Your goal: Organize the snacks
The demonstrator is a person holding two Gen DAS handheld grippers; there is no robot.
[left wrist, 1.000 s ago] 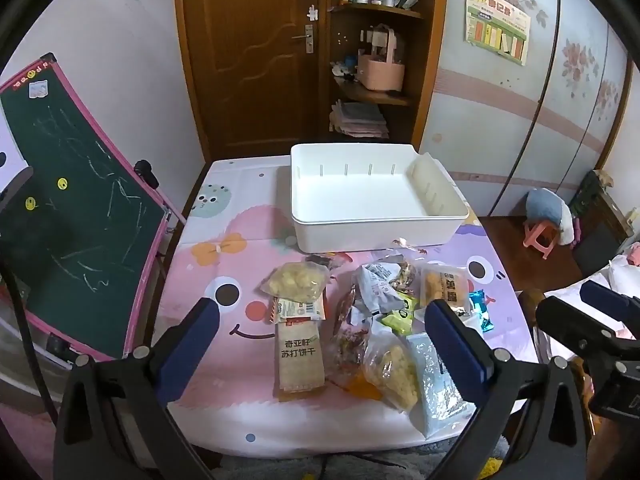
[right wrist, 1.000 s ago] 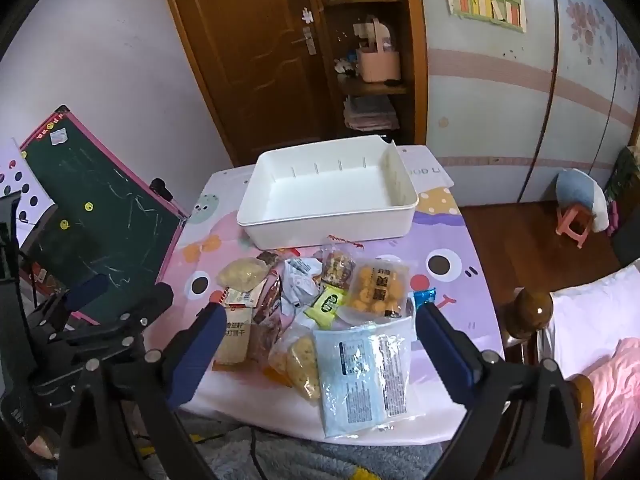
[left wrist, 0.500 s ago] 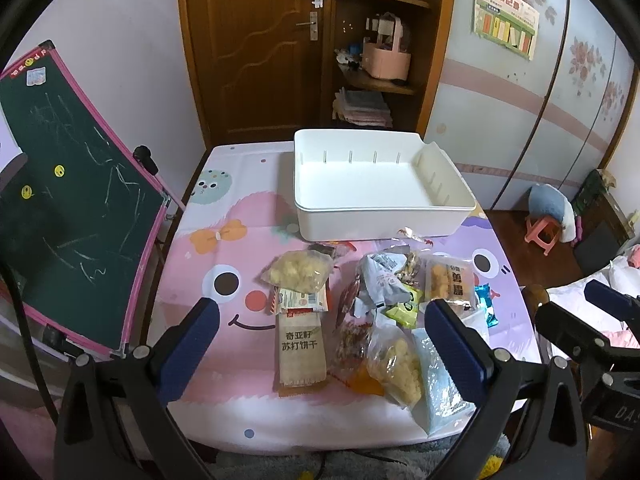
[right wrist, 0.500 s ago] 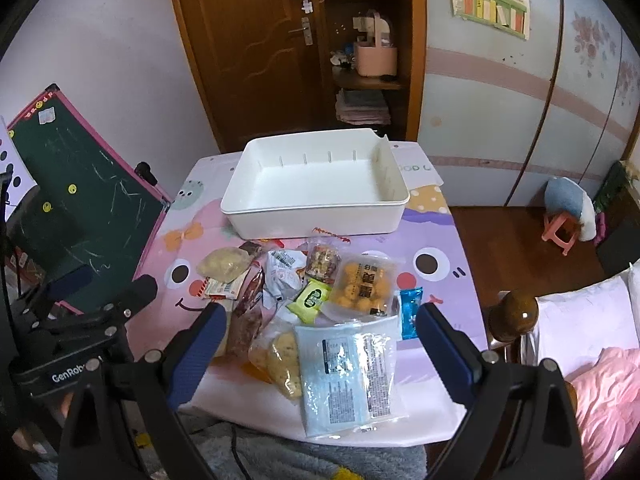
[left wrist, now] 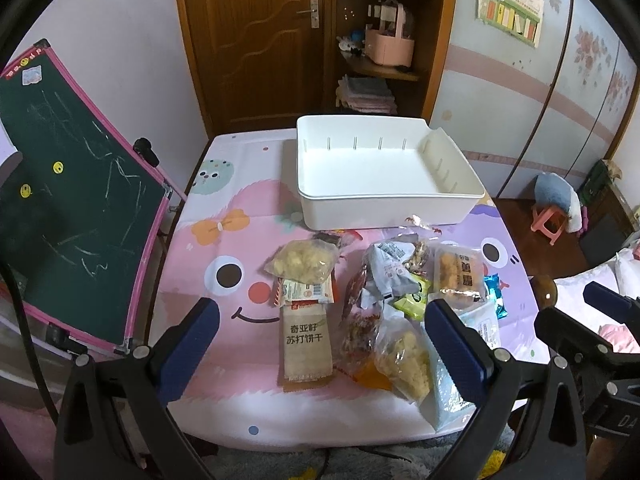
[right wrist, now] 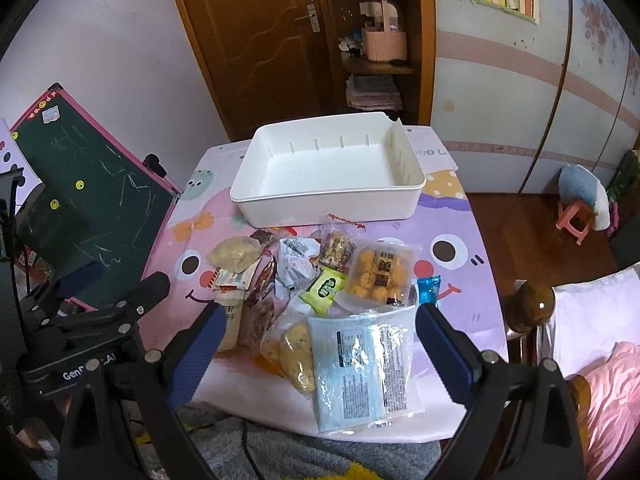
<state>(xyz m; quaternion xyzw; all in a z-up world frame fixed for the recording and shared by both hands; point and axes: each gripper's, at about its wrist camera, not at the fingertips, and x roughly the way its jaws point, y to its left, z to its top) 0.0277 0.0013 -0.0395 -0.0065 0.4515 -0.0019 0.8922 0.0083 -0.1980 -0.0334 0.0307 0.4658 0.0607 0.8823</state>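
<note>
An empty white bin (left wrist: pixel 380 172) (right wrist: pixel 332 172) stands at the far side of the pink cartoon table (left wrist: pixel 224 240). A heap of snack packets lies in front of it: a tan cracker pack (left wrist: pixel 306 344), a clear bag of yellow puffs (left wrist: pixel 302 260) (right wrist: pixel 236 254), a tray pack of orange cakes (right wrist: pixel 378 272), a green sachet (right wrist: pixel 324 290), and a large pale blue pack (right wrist: pixel 360 372) at the near edge. My left gripper (left wrist: pixel 320 350) is open above the near edge, over the cracker pack. My right gripper (right wrist: pixel 318 354) is open above the pale blue pack. Both are empty.
A green chalkboard (left wrist: pixel 68 208) leans at the table's left side. A wooden door and shelf unit (left wrist: pixel 376 40) stand behind the table. A bedpost (right wrist: pixel 532 308) and bedding are at the right. A small pink stool (right wrist: pixel 576 220) sits on the floor.
Both grippers have moved forward and slightly closer to the table; the snacks and bin now look larger. Nothing on the table has moved.
</note>
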